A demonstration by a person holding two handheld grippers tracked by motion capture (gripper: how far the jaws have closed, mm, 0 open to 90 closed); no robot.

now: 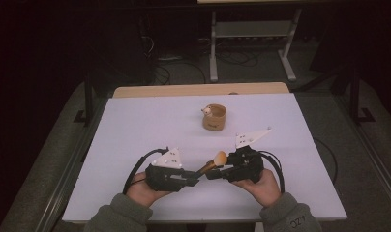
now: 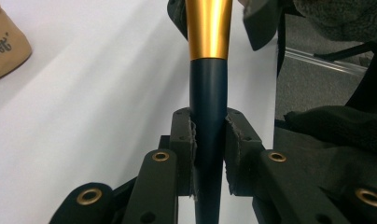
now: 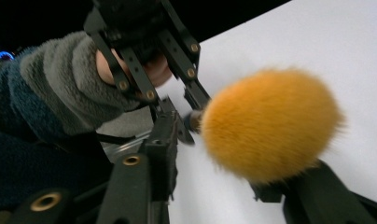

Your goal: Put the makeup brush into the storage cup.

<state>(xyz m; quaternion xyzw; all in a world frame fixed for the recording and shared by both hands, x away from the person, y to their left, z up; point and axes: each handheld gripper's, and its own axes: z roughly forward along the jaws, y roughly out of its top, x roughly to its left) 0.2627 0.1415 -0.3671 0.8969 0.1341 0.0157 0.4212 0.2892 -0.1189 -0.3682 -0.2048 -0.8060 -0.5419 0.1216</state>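
Left gripper (image 1: 196, 176) jaws pinch the brush (image 2: 208, 93) handle; its orange head sits between right gripper (image 3: 214, 154) jaws, spread beside it

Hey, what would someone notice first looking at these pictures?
The fluffy orange brush, at the table's near edge between the two hands. The left hand-held gripper clamps its dark handle, while the bristle head sits between the right hand-held gripper's jaws. Farther back on the white table stands a small tan cup.
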